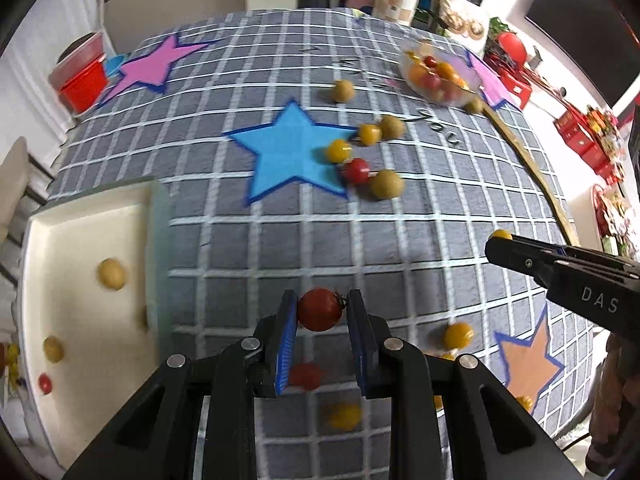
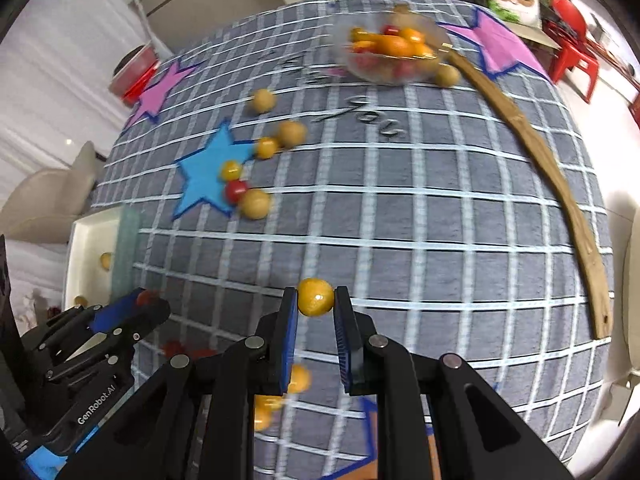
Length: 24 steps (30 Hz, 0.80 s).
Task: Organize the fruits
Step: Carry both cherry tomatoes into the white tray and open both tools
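My left gripper (image 1: 321, 308) is shut on a red cherry tomato (image 1: 320, 309) and holds it above the grey checked cloth, just right of the white tray (image 1: 80, 224). My right gripper (image 2: 316, 298) is shut on a yellow cherry tomato (image 2: 316, 297) above the cloth; it also shows in the left wrist view (image 1: 500, 236). A clear bowl (image 1: 440, 74) of mixed tomatoes stands at the far right. Loose red, yellow and green fruits (image 1: 368, 152) lie by the blue star (image 1: 288, 152). The tray holds a few small fruits (image 1: 111, 274).
More yellow and red tomatoes (image 1: 458, 335) lie on the cloth under and beside the grippers. A curved wooden strip (image 2: 560, 184) runs along the cloth's right edge. Red boxes and chairs stand beyond the table.
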### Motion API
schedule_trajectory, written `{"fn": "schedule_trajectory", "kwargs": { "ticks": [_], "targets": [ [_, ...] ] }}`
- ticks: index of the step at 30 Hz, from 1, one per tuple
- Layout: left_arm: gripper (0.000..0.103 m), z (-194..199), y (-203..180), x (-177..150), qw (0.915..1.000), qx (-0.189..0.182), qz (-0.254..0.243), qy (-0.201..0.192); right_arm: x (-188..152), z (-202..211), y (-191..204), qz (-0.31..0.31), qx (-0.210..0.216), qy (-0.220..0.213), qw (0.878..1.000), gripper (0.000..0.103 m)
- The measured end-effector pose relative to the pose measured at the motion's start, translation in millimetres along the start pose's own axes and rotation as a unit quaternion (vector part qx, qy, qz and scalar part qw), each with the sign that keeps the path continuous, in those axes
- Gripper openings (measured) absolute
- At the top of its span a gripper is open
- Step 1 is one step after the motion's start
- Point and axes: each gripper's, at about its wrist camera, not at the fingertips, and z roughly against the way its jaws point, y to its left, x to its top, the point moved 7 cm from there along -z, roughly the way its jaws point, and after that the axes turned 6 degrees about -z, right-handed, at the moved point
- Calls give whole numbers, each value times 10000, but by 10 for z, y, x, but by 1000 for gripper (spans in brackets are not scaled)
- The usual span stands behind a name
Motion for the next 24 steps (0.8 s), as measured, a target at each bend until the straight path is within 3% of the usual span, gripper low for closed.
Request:
{"fn": "schedule_trajectory", "kwargs": {
  "ticks": [12,24],
  "targets": [
    [26,271,1136,-557,9937,711,861,-10,-133,-178,1258,974,481,264,9937,19],
    [26,265,2049,-1195,9759,1368,1673,292,-522,-665,2491,1804,877,904,9755,19]
  ]
}}
